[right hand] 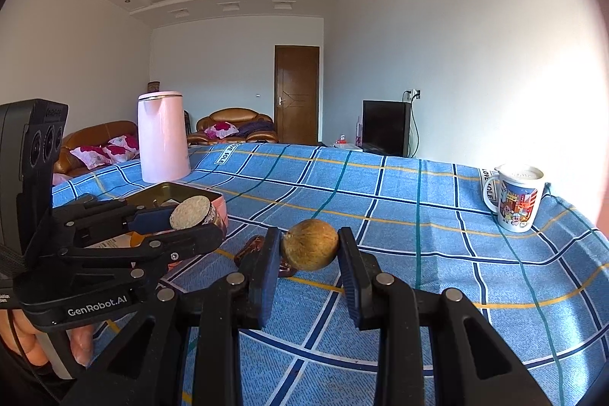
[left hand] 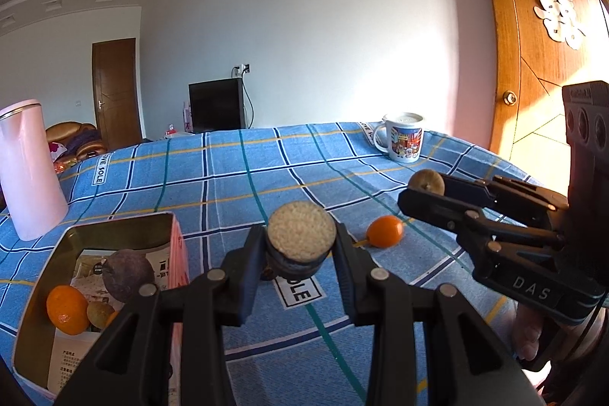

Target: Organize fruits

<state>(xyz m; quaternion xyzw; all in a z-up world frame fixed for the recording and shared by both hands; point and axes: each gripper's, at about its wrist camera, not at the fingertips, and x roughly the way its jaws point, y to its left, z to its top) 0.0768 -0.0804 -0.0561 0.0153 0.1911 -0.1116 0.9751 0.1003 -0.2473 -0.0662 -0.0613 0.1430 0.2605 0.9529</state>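
My left gripper [left hand: 300,250] is shut on a dark round fruit with a pale grainy face [left hand: 300,231], held above the blue checked cloth [left hand: 228,177]. Just to its left stands an open pink box [left hand: 179,246] holding an orange [left hand: 66,309], a dark purple fruit [left hand: 127,276] and a small brown fruit [left hand: 99,314]. A small orange fruit [left hand: 384,231] lies on the cloth between the grippers. My right gripper [right hand: 310,253] is shut on a brown round fruit [right hand: 310,244], lifted off the cloth. The right wrist view shows the left gripper [right hand: 190,223] beside the box [right hand: 179,193].
A pink kettle [right hand: 163,136] stands behind the box. A printed mug [right hand: 515,196] sits near the far right edge of the table. A glossy reddish-brown piece [right hand: 249,248] lies on the cloth below the grippers. A wooden door [left hand: 533,44] is to the right.
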